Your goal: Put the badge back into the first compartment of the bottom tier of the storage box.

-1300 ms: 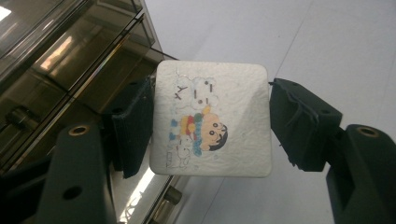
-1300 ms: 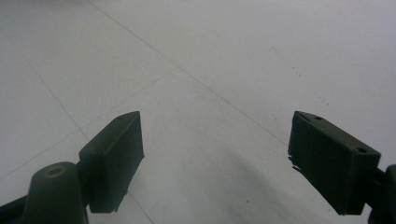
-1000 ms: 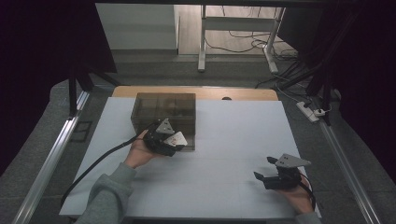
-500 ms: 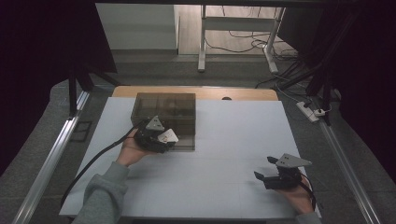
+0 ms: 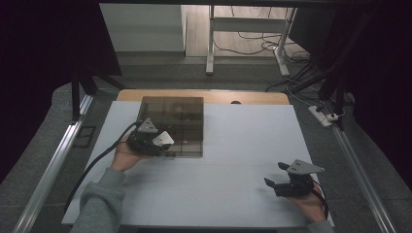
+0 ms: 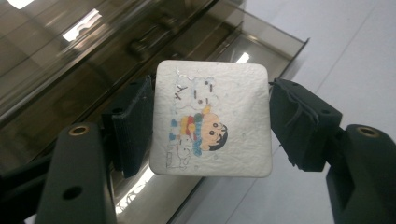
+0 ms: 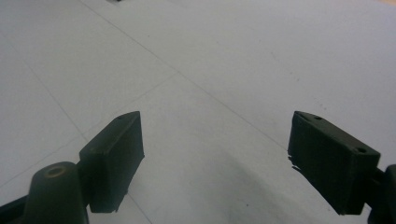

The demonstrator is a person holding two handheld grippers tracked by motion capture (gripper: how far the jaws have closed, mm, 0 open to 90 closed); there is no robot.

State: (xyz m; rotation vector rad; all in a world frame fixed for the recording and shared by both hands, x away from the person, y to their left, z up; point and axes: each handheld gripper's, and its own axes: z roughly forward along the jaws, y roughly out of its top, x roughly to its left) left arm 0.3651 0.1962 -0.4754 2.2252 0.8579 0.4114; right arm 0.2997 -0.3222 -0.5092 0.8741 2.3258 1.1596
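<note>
My left gripper is shut on a white square tile that bears a colourful cartoon drawing; a black pad presses on each side of it. Just behind the tile lies a smoky transparent box with inner dividers. In the high view the left gripper hovers over the front left corner of that box. My right gripper rests low at the front right of the white table, apart from everything. Its jaws stand open over bare white surface, with nothing between them.
A black cable trails from the left gripper toward the table's front left. A wooden strip borders the table's far edge. Metal rails run along both sides, and a power strip lies on the floor at the right.
The left gripper has shifted to the left along the box's front edge, tile still in its jaws. The right gripper has stayed put.
</note>
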